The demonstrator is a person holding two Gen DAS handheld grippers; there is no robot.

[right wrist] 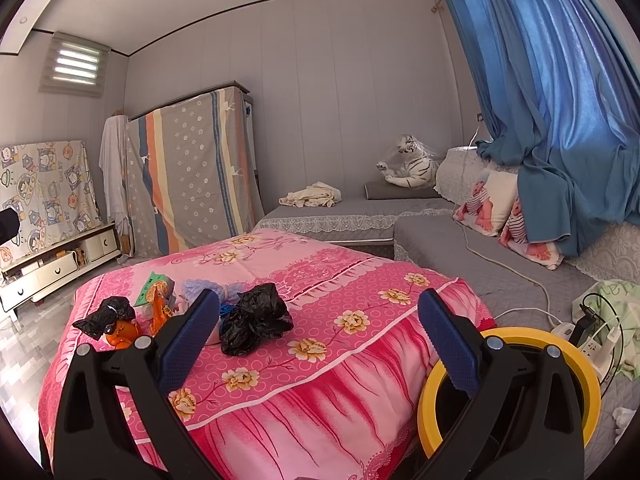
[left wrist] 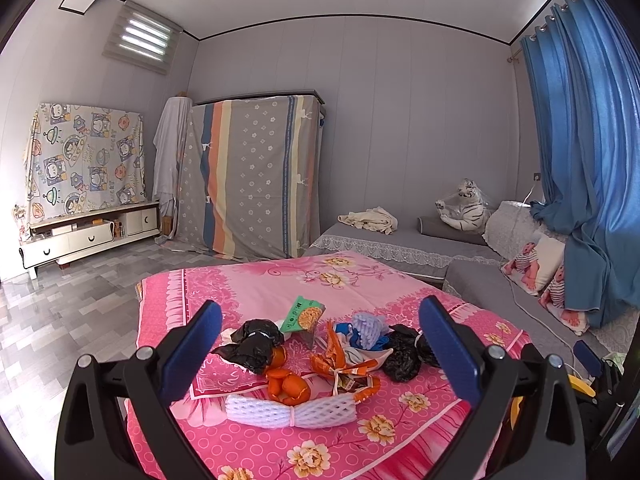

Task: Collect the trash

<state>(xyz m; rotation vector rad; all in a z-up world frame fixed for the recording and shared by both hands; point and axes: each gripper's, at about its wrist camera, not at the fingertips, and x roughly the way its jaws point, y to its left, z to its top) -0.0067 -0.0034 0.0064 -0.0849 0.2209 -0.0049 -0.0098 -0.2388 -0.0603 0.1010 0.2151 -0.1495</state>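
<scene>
Left wrist view is showing the left tongs (left wrist: 320,344) hanging wide open and empty over the trash heaped on the pink flowered surface (left wrist: 256,292): black bags (left wrist: 250,342), orange peel (left wrist: 288,388), white foam netting (left wrist: 292,410), a green wrapper (left wrist: 303,316). Right tongs (right wrist: 318,332) are gaping empty too, hovering beside a yellow-rimmed bin (right wrist: 560,344) standing just off the surface's edge

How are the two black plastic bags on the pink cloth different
The left black bag lies flatter, spread over orange peel, with a white band at its knot. The right black bag is a rounder bundle beside a blue wrapper. Both are crumpled, glossy and untouched.
</scene>
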